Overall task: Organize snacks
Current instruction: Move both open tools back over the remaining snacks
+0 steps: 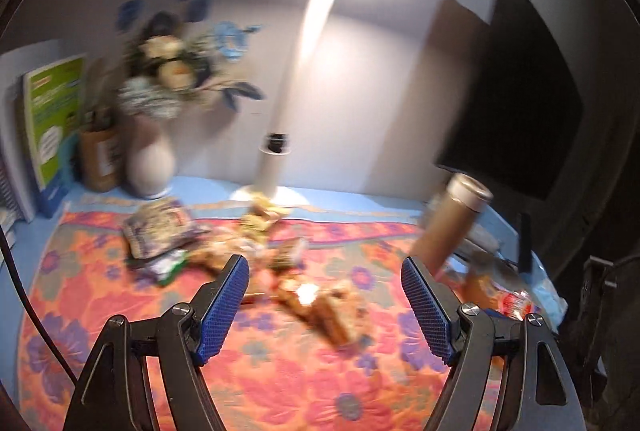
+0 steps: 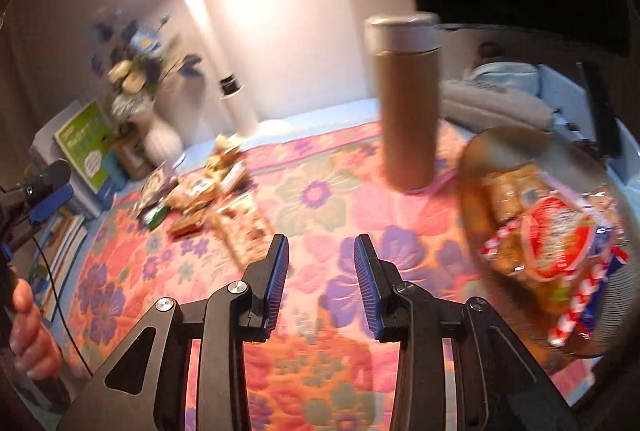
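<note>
1. Left wrist view, blurred by motion. Left gripper (image 1: 322,285) at bottom centre, jaws spread wide, nothing between the pads.
2. Surface: floral cloth (image 1: 280,371) in orange, pink and purple fills the lower half; blue table (image 1: 360,197) shows as a strip along its far edge.
3. Snacks (image 1: 240,243) lie loose on the cloth at centre frame, a scattered pile running from a grey-purple packet (image 1: 160,231) at left down to brown wrapped ones just beyond the pads. Labels unreadable.
4. Brown flask (image 1: 448,223) with silver cap, centre right, stands on the cloth. More snack wrappers low right, beside it.
5. Room: white wall; lamp (image 1: 304,71) with white post at centre, glare at top. Vase (image 1: 150,167) with flowers at left, green book (image 1: 54,111) propped far left, dark screen (image 1: 520,91) upper right.
6. Right wrist view, also blurred. Right gripper (image 2: 322,287) bottom centre, jaws narrowly parted, empty; only cloth (image 2: 320,371) shows in the gap.
7. Basket (image 2: 476,155) at right edge holds packed snacks (image 2: 556,243), a red-and-white wrapper on top.
8. Loose snack pile (image 2: 208,191) sits centre left on the cloth, well apart from the basket.
9. Flask (image 2: 404,103) upright, upper centre, just left of the basket.
10. Lamp post (image 2: 208,31) upper left, vase (image 2: 162,143) and book (image 2: 86,143) left. A hand (image 2: 30,335) grips the other tool at the lower left edge.
</note>
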Demonstrator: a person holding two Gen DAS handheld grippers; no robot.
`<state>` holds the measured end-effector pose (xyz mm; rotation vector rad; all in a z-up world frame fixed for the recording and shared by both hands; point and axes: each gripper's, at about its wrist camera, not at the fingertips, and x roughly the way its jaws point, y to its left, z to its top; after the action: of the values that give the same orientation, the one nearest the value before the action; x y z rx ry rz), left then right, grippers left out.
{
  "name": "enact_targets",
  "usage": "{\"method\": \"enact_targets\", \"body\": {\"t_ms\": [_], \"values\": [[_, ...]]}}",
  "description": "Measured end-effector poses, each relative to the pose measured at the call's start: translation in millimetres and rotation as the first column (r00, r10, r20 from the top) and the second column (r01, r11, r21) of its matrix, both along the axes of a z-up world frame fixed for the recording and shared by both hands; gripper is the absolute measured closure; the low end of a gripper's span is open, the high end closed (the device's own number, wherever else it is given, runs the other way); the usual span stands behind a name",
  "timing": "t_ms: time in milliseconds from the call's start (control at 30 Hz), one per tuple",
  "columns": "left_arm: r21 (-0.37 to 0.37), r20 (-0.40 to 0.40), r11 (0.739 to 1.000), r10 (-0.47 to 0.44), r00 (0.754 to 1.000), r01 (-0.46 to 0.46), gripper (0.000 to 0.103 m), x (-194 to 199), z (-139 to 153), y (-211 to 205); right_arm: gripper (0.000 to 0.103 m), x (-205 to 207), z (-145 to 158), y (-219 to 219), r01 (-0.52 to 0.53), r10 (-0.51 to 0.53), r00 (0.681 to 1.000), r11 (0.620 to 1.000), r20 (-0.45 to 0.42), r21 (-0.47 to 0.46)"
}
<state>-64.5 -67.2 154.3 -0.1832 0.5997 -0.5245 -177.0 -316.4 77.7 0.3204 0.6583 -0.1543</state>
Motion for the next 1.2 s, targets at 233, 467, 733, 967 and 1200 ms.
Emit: {"method": "enact_targets", "body": {"t_ms": [233,467,733,967,1200], "values": [[0.131,-0.050,0.968,0.222,0.974,-0.214,0.026,33.1,-63.8,60.4,0.025,31.8,-30.2,39.6,-0.096,0.102,0.991,0.993,0.083,-0.074],[0.105,-0.192,0.967,0.248,0.949,-0.231,0.026,71.3,-134.7,76.7,0.022,60.8,-58.4,43.9,-0.138,0.142,0.989,0.986,0.045,-0.091],[0.036,-0.265,0.981,0.193,0.945,-0.190,0.026,79.4,-156.0,70.9,0.020,79.7,-77.9,31.3,-0.083,0.080,0.995,0.996,-0.058,-0.045],[-0.012,-0.288,0.984,0.167,0.943,-0.178,0.026,80.4,-156.3,75.8,0.019,79.7,-78.7,51.5,-0.104,0.093,0.993,0.981,-0.077,-0.161],[-0.019,-0.283,0.985,0.157,0.946,-0.169,0.026,79.5,-156.9,76.7,0.019,82.8,-79.7,65.7,-0.115,0.093,0.991,0.959,-0.098,-0.258]]}}
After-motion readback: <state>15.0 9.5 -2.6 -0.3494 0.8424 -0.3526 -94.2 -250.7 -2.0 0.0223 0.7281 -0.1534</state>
